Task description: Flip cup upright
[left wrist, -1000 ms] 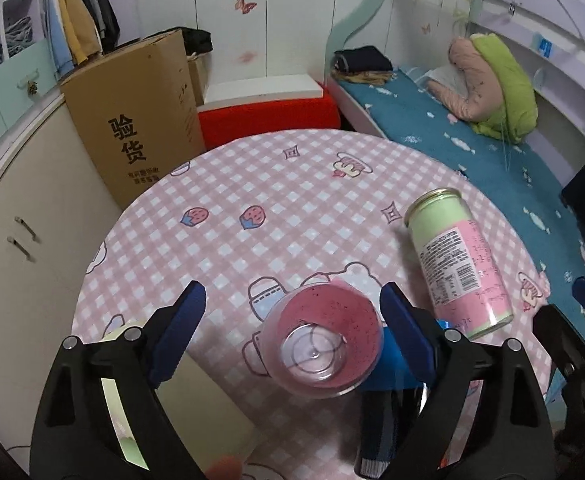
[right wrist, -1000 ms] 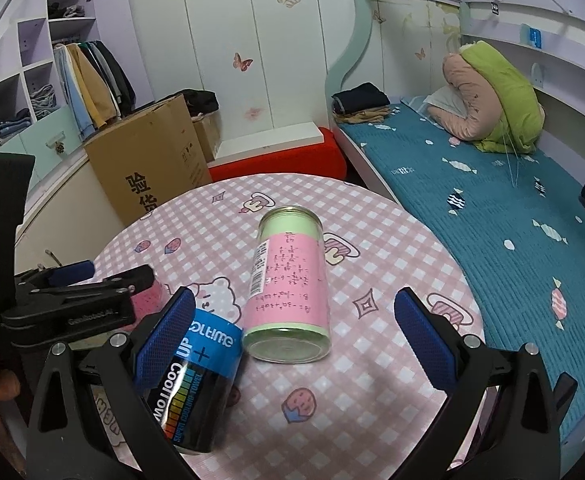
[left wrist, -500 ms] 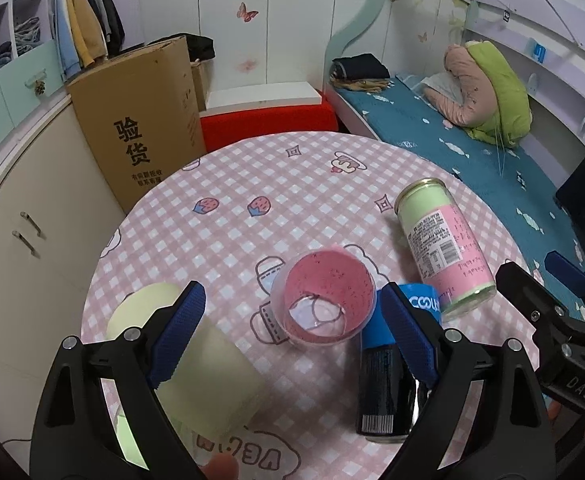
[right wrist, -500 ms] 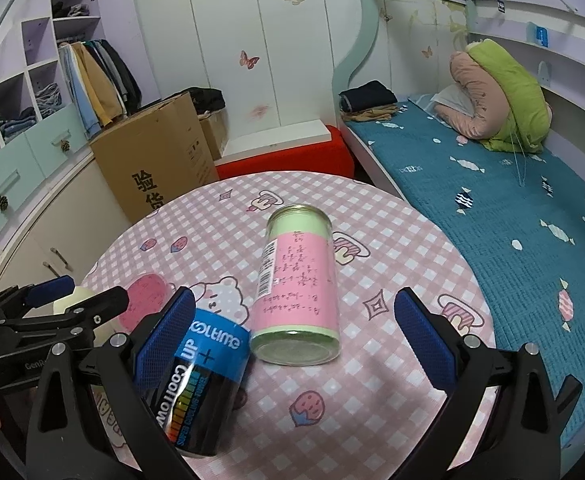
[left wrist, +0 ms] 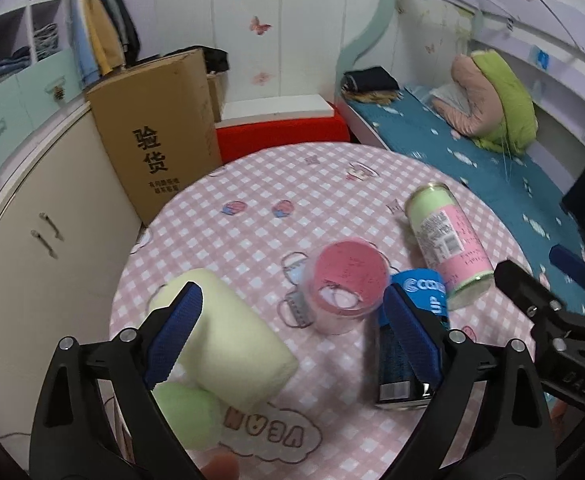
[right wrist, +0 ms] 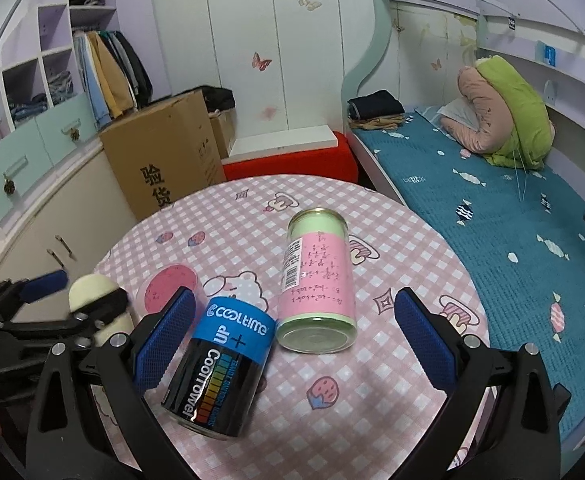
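Observation:
A clear pink cup [left wrist: 342, 286] stands upright on the round pink checked table [left wrist: 252, 208], mouth up; it also shows in the right wrist view [right wrist: 169, 290]. My left gripper [left wrist: 292, 332] is open and empty, pulled back a little nearer than the cup, with the cup just beyond its fingers. My right gripper [right wrist: 292, 336] is open and empty over the table's near side, with two lying cans between its fingers. It shows at the right edge of the left wrist view [left wrist: 548, 292].
A blue and black can [right wrist: 222, 368] lies on its side next to the cup. A pink and green can [right wrist: 316, 288] lies beside it. A pale yellow cylinder [left wrist: 220, 336] lies at the near left. A cardboard box [left wrist: 152, 132] and a bed [right wrist: 492, 208] stand beyond the table.
My left gripper has drawn back and up from the cup, which stands free on the table. The yellow cylinder has come into view. My right gripper has barely moved.

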The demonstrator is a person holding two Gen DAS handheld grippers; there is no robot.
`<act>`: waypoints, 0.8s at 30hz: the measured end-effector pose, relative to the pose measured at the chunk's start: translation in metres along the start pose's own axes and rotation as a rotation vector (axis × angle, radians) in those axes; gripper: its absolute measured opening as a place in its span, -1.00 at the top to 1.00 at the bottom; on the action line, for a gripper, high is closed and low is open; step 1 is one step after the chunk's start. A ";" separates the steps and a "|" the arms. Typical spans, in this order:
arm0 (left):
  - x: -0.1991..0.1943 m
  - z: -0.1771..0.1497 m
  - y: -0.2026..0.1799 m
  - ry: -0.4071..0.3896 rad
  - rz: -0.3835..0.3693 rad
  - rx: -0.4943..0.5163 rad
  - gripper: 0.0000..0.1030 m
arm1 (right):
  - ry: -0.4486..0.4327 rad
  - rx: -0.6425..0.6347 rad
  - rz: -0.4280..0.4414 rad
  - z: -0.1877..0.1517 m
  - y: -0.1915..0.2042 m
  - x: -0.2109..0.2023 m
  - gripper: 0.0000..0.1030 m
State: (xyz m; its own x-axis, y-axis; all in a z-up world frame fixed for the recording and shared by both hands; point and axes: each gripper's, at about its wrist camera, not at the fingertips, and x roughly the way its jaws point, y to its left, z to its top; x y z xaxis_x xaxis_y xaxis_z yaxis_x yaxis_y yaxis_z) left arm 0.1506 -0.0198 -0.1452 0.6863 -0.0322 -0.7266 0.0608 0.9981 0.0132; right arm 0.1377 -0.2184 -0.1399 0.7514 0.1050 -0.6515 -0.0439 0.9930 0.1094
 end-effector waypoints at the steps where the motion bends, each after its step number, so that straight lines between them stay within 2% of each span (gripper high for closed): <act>1: -0.002 0.000 0.007 -0.003 0.009 -0.011 -0.79 | 0.007 -0.010 0.000 0.000 0.004 0.003 -0.87; 6: -0.003 -0.003 0.033 -0.006 0.053 -0.044 -0.80 | 0.036 -0.055 0.010 0.003 0.024 0.016 -0.87; 11: 0.000 -0.007 0.046 0.006 0.039 -0.049 -0.80 | 0.047 -0.075 0.003 0.002 0.036 0.020 -0.87; 18: 0.002 -0.011 0.043 0.006 0.019 -0.033 -0.80 | 0.048 -0.079 -0.009 0.001 0.043 0.016 -0.87; 24: -0.017 -0.010 0.037 -0.051 0.004 -0.024 -0.80 | 0.012 -0.085 -0.021 0.002 0.048 -0.004 -0.87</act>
State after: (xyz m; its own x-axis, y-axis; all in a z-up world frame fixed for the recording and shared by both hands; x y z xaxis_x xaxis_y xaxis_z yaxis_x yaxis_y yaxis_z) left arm 0.1340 0.0182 -0.1388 0.7224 -0.0301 -0.6908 0.0407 0.9992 -0.0009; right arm 0.1337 -0.1715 -0.1304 0.7448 0.0842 -0.6620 -0.0841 0.9959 0.0320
